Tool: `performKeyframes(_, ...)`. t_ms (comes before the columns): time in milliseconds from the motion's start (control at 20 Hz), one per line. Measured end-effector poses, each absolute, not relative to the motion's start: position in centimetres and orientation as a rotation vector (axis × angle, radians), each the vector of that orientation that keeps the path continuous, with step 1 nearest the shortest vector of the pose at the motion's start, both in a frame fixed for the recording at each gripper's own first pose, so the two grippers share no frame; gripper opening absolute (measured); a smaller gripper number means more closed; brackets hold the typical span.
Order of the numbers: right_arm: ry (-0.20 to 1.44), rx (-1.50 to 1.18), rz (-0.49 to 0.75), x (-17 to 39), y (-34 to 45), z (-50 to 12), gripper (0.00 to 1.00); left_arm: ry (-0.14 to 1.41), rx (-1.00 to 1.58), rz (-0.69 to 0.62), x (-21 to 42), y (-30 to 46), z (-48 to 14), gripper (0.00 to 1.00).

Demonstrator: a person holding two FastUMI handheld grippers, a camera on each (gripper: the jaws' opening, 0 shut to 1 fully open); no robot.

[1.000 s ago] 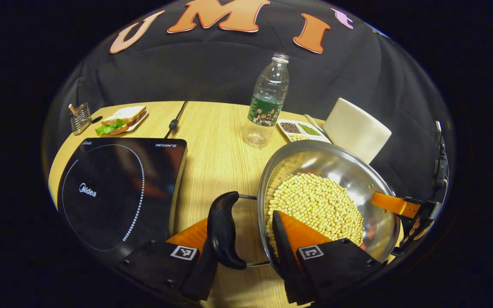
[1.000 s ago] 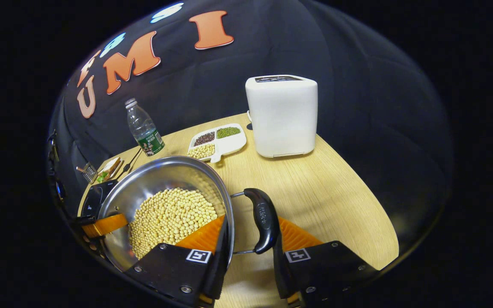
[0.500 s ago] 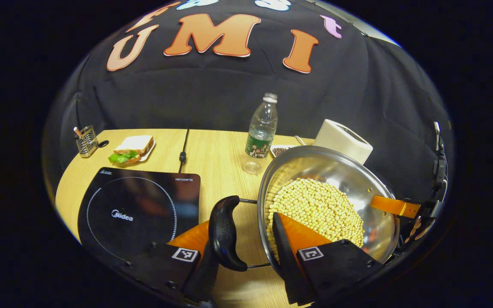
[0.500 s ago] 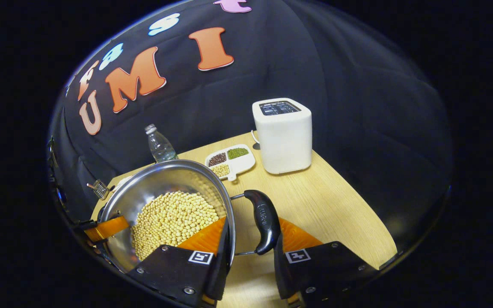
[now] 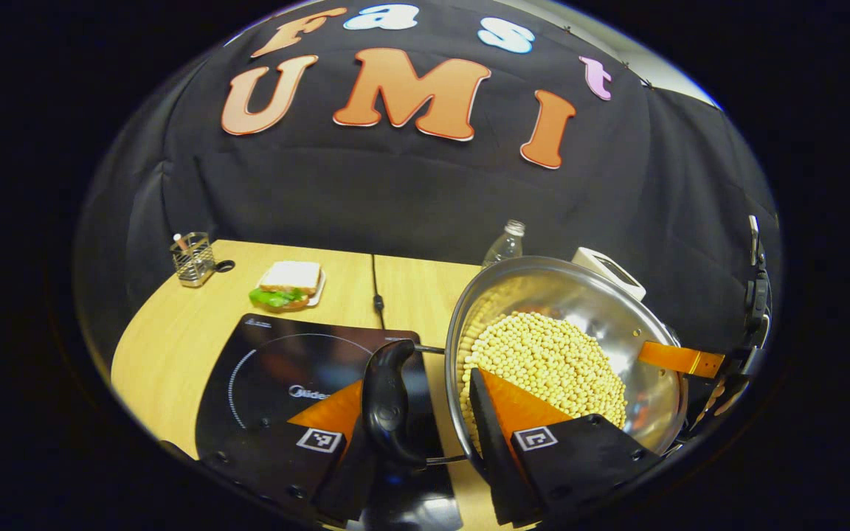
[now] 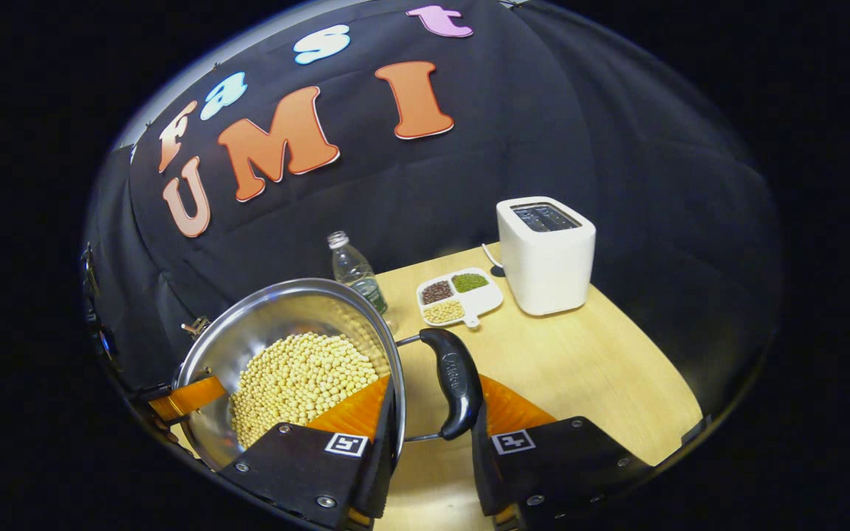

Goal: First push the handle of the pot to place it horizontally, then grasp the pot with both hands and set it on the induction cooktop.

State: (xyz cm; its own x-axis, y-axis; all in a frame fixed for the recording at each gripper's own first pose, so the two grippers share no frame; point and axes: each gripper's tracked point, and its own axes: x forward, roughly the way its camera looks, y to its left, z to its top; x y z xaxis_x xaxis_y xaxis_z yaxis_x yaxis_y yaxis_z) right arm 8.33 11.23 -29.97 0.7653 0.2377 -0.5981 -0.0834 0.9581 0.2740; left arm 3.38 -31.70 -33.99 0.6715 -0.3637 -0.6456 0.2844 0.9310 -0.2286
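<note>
The steel pot [image 5: 587, 295] holding soybeans [image 5: 543, 361] hangs in the air between both grippers. My left gripper [image 5: 414, 383] is shut on its left side, one orange finger inside the rim, the other outside the black handle [image 5: 388, 402]. Below that handle lies the black induction cooktop [image 5: 277, 369]. In the right gripper view, my right gripper [image 6: 436, 387] clamps the pot [image 6: 277, 317] the same way over the other black handle [image 6: 454, 380]. Each gripper's orange finger shows across the pot in the other's view, the right gripper's fingertip [image 5: 679, 359] and the left gripper's fingertip [image 6: 185, 394].
On the wooden table [image 6: 587, 369] stand a white toaster [image 6: 547, 254], a divided dish of beans [image 6: 458, 295] and a water bottle [image 6: 355, 273]. Beyond the cooktop are a sandwich plate [image 5: 288, 284], a wire holder [image 5: 192, 258] and a black cable [image 5: 377, 284].
Both grippers have lifted the pot higher and carried it left. The cooktop now lies under the pot's left handle, and the bottle, toaster and dish look farther off.
</note>
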Motion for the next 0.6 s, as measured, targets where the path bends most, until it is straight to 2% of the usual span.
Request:
performKeyframes(50, 0.682, 0.248, 0.186, 8.2, 12.5, -29.8, 0.47, 0.748, -0.11, -0.353, 3.5, -30.3, -33.8, 0.7)
performKeyframes(600, 0.718, 0.24, 0.27, 7.0, 24.1, -30.2, 0.47, 0.743, -0.128, -0.229, 6.2, -17.9, -34.8, 0.7)
